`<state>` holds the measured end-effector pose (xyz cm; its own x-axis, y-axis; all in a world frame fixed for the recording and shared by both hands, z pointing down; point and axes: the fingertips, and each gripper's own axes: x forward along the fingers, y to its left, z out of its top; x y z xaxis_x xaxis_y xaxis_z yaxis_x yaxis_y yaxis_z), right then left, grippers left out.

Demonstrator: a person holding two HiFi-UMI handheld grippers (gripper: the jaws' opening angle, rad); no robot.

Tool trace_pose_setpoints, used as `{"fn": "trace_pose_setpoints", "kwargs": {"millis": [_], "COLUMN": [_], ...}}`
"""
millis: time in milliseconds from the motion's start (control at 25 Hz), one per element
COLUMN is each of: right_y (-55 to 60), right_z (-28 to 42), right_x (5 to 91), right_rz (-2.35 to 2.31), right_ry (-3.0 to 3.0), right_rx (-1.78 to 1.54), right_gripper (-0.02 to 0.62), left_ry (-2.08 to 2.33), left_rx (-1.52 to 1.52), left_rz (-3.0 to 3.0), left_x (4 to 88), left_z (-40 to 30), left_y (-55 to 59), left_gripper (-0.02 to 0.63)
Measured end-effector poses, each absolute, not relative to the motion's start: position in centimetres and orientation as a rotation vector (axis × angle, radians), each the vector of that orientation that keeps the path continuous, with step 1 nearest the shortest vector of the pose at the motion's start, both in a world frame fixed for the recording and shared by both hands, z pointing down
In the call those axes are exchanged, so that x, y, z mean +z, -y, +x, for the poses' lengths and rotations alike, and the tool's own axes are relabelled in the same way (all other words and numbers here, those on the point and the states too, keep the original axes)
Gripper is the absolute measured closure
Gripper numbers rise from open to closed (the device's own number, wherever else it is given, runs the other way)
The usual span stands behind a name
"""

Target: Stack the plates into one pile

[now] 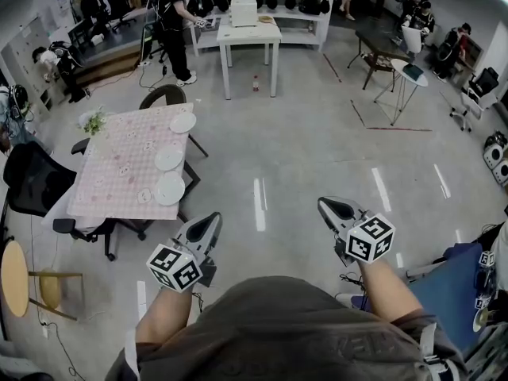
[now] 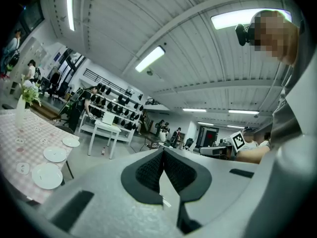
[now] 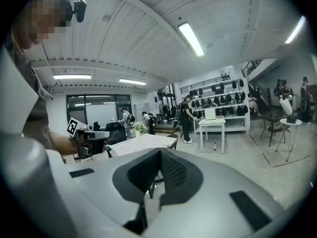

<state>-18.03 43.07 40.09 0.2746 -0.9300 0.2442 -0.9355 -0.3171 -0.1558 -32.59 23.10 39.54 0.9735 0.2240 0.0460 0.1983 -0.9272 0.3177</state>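
Observation:
Three white plates lie apart along the right edge of a table (image 1: 103, 189) with a pink checked cloth: the far plate (image 1: 182, 123), the middle plate (image 1: 168, 159) and the near plate (image 1: 169, 189). The left gripper view shows them low at the left: the far plate (image 2: 71, 142), the middle plate (image 2: 55, 154) and the near plate (image 2: 47, 175). My left gripper (image 1: 213, 217) (image 2: 162, 150) is shut and empty, held over the floor a short way right of the table. My right gripper (image 1: 327, 203) (image 3: 159, 151) is shut and empty too, further right over the floor.
A vase of flowers (image 1: 94, 121) and small saucers sit on the cloth. Black chairs (image 1: 36, 181) ring the table. A round wooden stool (image 1: 16, 280) stands at the left. At the back a white table (image 1: 248, 34) carries a box, with a person (image 1: 171, 22) beside it.

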Motion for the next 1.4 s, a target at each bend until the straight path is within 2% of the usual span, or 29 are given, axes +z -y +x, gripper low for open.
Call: {"fn": "trace_pose_setpoints", "kwargs": {"millis": [840, 1160, 1400], "right_y": [-55.4, -53.5, -48.0], "right_z": [-14.6, -12.5, -8.6], "right_x": [39.8, 40.7, 41.7], "right_rz": [2.516, 2.516, 2.517], "right_ry": [1.837, 1.844, 1.807], "right_rx": [0.406, 0.429, 0.451], "right_gripper": [0.601, 0.601, 0.601], "left_ry": [-0.375, -0.374, -0.425], "left_rx": [0.114, 0.125, 0.120], "left_rz": [2.807, 2.795, 2.765], "left_x": [39.5, 40.2, 41.4], "left_z": [-27.4, -24.8, -20.2], "left_y": [-35.6, -33.6, -28.3], "left_gripper": [0.601, 0.601, 0.601]}}
